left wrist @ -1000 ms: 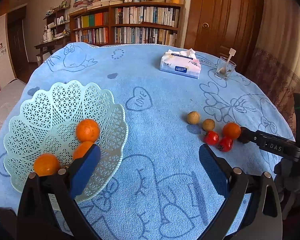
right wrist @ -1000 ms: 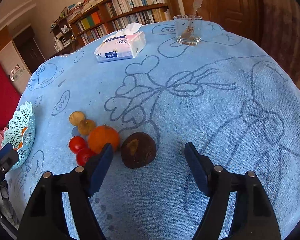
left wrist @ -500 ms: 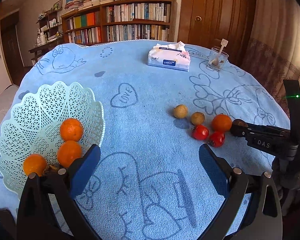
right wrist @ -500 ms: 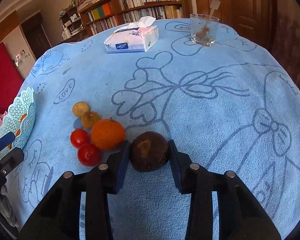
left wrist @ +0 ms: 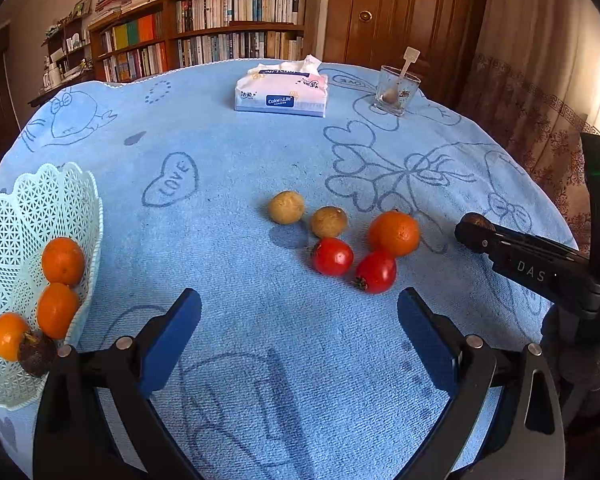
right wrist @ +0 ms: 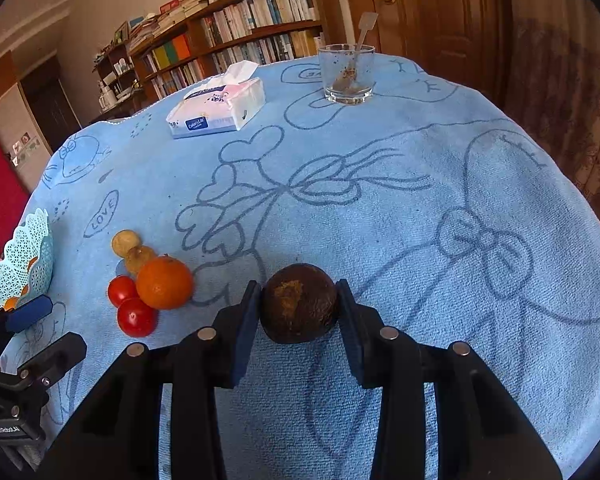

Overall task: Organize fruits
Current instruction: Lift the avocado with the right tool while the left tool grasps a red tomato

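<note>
A blue cloth (left wrist: 236, 152) printed with hearts, bows and the word LOVE covers the round table, with a bookcase (left wrist: 204, 28) and a wooden door (left wrist: 400, 12) behind it. At the table's left edge sits a pale green lattice basket (left wrist: 40, 200) holding three oranges (left wrist: 63, 261) and one dark fruit (left wrist: 36, 354) low against the nearest orange. The left gripper (left wrist: 300, 336) hangs over bare cloth, its blue pads wide apart with nothing between them. The right gripper (right wrist: 298, 312) has its pads pressed on either side of a dark brown fruit (right wrist: 299, 302), which is near the right of the loose pile; whether it rests on the cloth or is off it cannot be told. At the far side lie a tissue pack (left wrist: 281, 90) and, to its right, a glass (left wrist: 396, 90) with a white spoon standing in it. Mid-table, a loose orange (left wrist: 394, 233) touches one of two tomatoes (left wrist: 376, 272); the other tomato (left wrist: 332, 256) is just beside it. Behind them lie two small tan fruits (left wrist: 286, 207), close together, one (left wrist: 329, 222) just above the left tomato.
</note>
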